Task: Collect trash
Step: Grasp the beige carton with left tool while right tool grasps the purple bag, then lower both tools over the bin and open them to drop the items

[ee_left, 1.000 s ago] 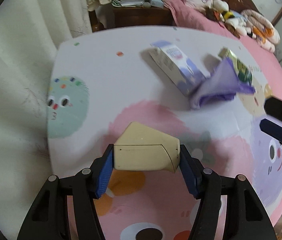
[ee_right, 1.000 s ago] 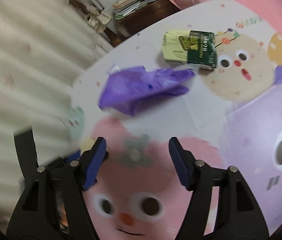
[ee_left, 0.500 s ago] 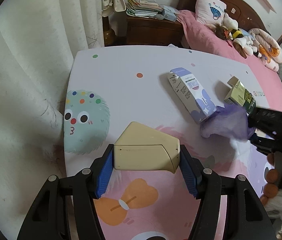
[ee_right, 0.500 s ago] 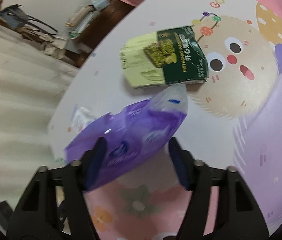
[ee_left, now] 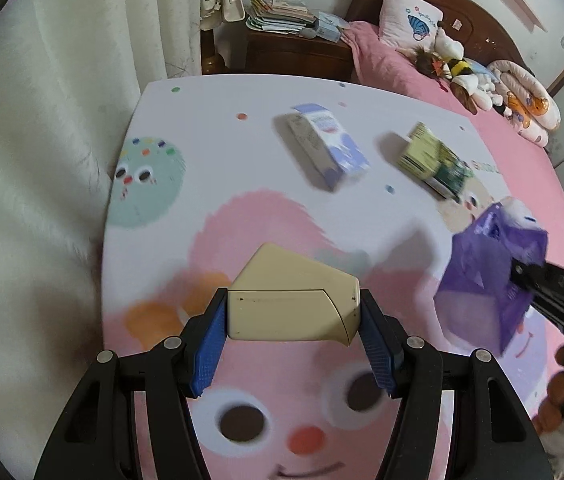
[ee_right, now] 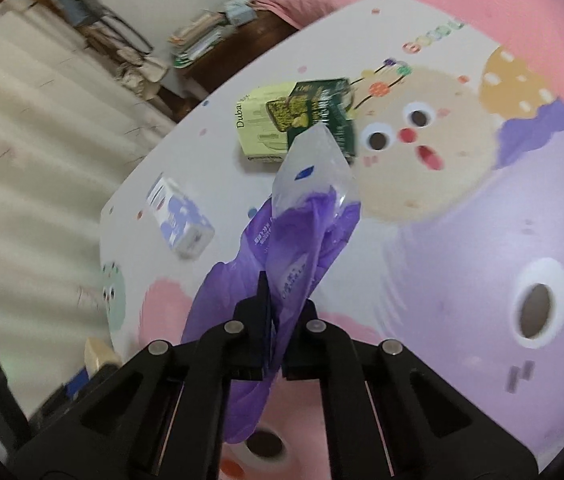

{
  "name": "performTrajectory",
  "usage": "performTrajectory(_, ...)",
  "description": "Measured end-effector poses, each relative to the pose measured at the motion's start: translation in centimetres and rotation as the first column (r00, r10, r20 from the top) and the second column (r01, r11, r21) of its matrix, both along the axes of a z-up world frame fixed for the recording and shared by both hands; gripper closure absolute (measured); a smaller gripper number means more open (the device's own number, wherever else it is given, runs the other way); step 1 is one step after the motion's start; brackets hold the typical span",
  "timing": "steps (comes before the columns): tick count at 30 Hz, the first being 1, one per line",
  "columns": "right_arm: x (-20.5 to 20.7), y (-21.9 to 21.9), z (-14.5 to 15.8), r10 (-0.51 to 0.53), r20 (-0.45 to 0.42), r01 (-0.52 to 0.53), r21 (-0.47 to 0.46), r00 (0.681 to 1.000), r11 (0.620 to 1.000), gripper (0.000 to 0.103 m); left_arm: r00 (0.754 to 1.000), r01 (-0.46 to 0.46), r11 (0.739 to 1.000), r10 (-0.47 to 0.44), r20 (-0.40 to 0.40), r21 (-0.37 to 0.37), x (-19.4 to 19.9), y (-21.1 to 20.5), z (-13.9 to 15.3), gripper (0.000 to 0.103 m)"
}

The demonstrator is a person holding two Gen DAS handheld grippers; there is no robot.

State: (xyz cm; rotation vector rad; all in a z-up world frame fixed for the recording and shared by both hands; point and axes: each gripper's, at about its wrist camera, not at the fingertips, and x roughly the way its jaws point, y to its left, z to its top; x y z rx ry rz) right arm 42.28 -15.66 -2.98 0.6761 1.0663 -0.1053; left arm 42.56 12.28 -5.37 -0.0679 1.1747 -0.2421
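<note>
Pinching the purple wrapper (ee_right: 282, 264) shut-jawed, the right gripper (ee_right: 276, 312) has lifted it off the play mat (ee_left: 210, 152) since a second ago, while the left gripper (ee_left: 294, 316) stays clamped on the beige container (ee_left: 294, 304), leaving the blue-white carton (ee_left: 326, 144) and green box (ee_left: 434, 160) near the mat's far edge.

Purple wrapper (ee_right: 282, 256): its lower end is hidden behind your right gripper (ee_right: 278, 312), and its print is too blurred to read.
Green box (ee_left: 434, 160): you see it smeared by motion blur.
Beige container (ee_right: 96, 354): mostly hidden in your right wrist view.
Milk carton (ee_left: 328, 146): lettering too blurred to read.
</note>
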Motion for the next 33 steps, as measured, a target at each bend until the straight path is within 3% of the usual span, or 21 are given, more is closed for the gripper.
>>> performTrajectory(8,-11.9,-3.8,4.3,0.176,0.082,-0.175,-0.016,0.981,0.984,0.102,0.998,-0.056,0.998,0.057,0.036,-0.014,-10.5,-6.7,2.1,0.041)
performTrajectory(13,-20.0,-6.0,5.9,0.322,0.124,-0.32,-0.041,0.938,0.947,0.102,0.994,-0.095,0.995,0.095,0.058,-0.014,-18.8,-9.6,2.7,0.041)
performTrajectory(18,-27.4,-7.1,6.1,0.436,0.13,-0.434,-0.043,0.891,0.9,0.102,0.993,-0.112,0.994,0.113,0.017,-0.012,-28.4,-11.7,1.2,0.041)
performTrajectory(26,-37.4,-6.4,3.0,0.584,0.08,-0.581,-0.053,0.808,0.812,0.102,0.998,-0.001,0.998,0.004,-0.064,0.056,-40.5,-13.6,-2.6,0.041)
performTrajectory(29,-40.6,-5.8,0.4,0.604,0.047,-0.603,-0.021,0.796,0.797,0.102,0.995,0.04,0.997,-0.033,-0.091,0.069,-43.7,-13.9,-4.8,0.041)
performTrajectory(33,-44.1,-4.4,-4.3,0.617,-0.012,-0.617,0.016,0.787,0.787,0.102,0.989,0.05,0.996,-0.04,-0.144,0.068,-46.4,-13.4,-9.8,0.041)
